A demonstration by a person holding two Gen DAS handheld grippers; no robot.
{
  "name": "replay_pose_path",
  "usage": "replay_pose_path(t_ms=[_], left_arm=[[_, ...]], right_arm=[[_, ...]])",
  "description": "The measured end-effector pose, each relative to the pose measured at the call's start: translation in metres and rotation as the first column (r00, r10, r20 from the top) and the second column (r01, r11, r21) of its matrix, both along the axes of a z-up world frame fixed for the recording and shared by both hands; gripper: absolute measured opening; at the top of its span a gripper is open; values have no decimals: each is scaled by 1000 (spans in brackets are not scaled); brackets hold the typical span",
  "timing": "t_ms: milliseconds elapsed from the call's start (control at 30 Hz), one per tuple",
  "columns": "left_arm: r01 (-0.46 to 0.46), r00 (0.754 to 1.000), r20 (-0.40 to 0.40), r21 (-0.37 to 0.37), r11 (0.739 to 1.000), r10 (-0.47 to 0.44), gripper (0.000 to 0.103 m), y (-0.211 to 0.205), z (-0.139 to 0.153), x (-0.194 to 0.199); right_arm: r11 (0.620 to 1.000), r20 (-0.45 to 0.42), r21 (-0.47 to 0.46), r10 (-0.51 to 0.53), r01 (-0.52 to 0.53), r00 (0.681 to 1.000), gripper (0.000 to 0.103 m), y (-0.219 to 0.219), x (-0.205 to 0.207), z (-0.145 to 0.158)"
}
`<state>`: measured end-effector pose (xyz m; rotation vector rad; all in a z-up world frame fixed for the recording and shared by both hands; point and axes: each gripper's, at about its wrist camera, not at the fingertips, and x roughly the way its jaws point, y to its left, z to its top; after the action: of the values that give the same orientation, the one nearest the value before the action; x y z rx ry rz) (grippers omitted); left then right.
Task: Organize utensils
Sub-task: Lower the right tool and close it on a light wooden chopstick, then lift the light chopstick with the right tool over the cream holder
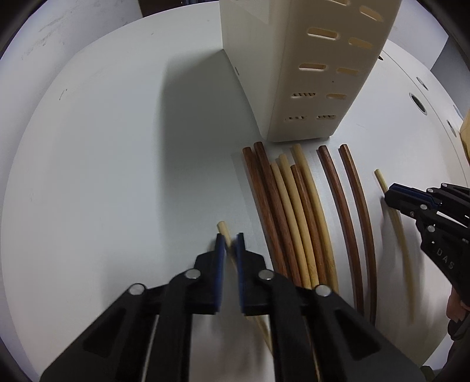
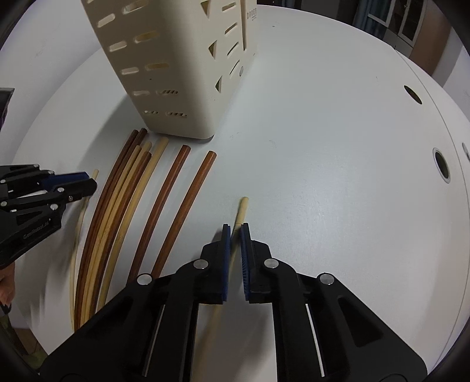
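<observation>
My left gripper [image 1: 228, 241]: clamped on a pale chopstick [image 1: 222, 228]
My right gripper [image 2: 235, 230]: clamped on another pale stick [image 2: 242, 209]
Loose chopsticks [image 1: 296, 211]: on the table [image 1: 117, 147] between my grippers, near the holder [image 1: 308, 73]

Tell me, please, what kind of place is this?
Probably a data-collection bench, not a real kitchen: a plain white table with round holes, holding only a cream utensil holder and chopsticks. Windows suggest an ordinary room.
</observation>
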<state>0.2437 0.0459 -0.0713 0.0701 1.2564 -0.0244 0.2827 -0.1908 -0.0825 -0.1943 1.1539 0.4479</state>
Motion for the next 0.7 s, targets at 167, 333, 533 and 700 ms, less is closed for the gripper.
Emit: replay_pose_path(t_ms=[167,333,533,700], left_arm=[[11,1000,9,8,1000,-11,4,-4,2,2],[-8,997,77,-32,999,10,4,-2,21,-6],[-1,976,215,-85,996,19,4,-3,69,-17],[30,936,351,-75,997,-1,4,3,101,-39]], right_arm=[[998,30,68,-21,19,999,4,-8,5,8],[992,115,122,-35,21,993,4,-11,0,33],[980,253,197,-47,-4,966,4,-13,-8,74],[971,344,237,-49,-37,938,4,-20,2,101]])
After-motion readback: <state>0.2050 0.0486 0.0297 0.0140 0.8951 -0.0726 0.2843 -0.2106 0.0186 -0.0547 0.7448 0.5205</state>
